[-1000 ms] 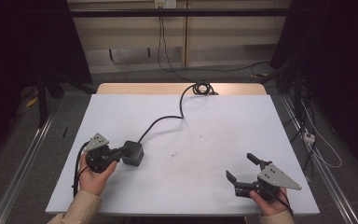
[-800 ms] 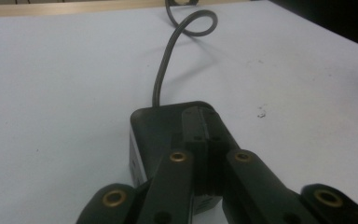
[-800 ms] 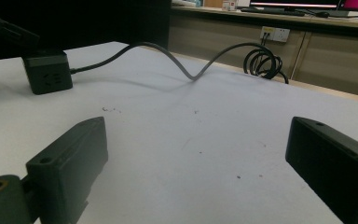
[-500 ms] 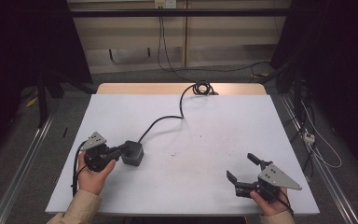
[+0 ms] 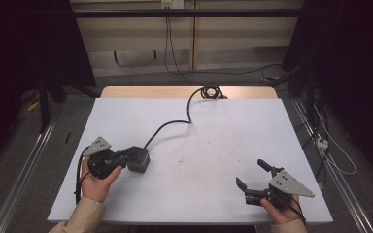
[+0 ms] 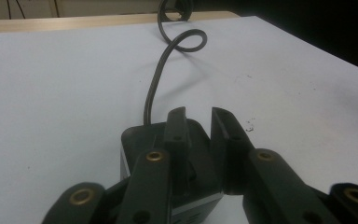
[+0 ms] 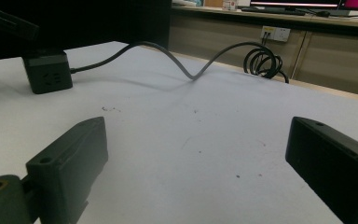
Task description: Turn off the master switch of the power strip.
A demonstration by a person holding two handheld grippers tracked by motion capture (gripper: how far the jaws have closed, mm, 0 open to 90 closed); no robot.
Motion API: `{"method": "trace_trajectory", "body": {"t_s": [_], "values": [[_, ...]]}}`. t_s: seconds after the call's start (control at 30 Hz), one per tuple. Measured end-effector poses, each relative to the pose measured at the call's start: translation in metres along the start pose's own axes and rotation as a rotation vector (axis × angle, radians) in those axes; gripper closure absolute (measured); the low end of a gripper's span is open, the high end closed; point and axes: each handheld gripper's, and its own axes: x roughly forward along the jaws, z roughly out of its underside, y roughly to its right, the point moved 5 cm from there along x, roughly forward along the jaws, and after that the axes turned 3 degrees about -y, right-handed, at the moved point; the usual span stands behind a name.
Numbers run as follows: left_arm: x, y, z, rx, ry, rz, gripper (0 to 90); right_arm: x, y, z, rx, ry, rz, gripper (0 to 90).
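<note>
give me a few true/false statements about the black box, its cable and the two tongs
1. The left tongs are at the black box. True; the left gripper view shows the jaws over its top.
2. The right tongs grip the cable. False; they are open over the bare white table, holding nothing.
3. The cable runs from the black box to a coil at the table's far edge. True.
4. The black box lies on the person's right side of the table. False; it lies on the left, by the left hand.
5. The cable lies in a straight line. False; it curves.
</note>
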Motion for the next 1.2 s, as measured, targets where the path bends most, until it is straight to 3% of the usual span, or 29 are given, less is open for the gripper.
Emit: {"method": "trace_trajectory", "body": {"t_s": [1.2], "values": [[0.0048, 0.0067, -0.0032, -0.018, 0.017, 0.062, 37.4, -0.0064, 0.0000, 0.0003, -0.009, -0.002, 0.007, 5.2]]}}
